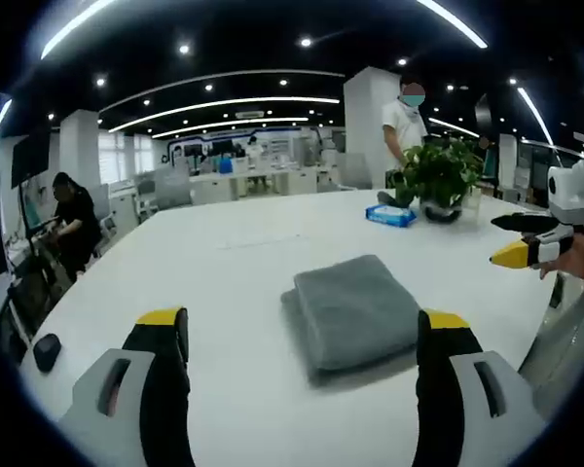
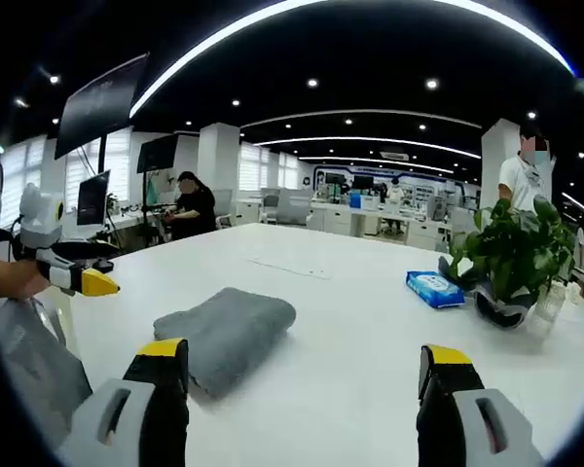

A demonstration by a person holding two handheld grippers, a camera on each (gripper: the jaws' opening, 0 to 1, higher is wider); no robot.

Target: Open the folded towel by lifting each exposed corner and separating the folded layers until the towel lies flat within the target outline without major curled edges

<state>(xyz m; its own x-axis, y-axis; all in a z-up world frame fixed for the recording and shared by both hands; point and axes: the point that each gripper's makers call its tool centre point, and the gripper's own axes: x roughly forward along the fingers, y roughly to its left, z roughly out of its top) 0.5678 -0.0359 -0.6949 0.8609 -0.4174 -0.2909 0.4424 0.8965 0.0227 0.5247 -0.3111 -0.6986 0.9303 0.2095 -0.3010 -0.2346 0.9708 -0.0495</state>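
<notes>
a folded grey towel (image 1: 355, 313) lies on the white table (image 1: 224, 282), between and just ahead of the spread jaws of the left gripper (image 1: 302, 336). the right gripper (image 2: 307, 365), jaws also spread and holding nothing, hovers beside the towel. beyond the towel, a dark pot holds a leafy plant (image 2: 514, 255), with a blue wipes packet (image 2: 434, 289) beside it.

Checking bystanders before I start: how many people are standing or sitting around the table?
2: a seated person in black at the far-left side, and a standing person in white behind the potted plant. Others may be hidden.
</notes>
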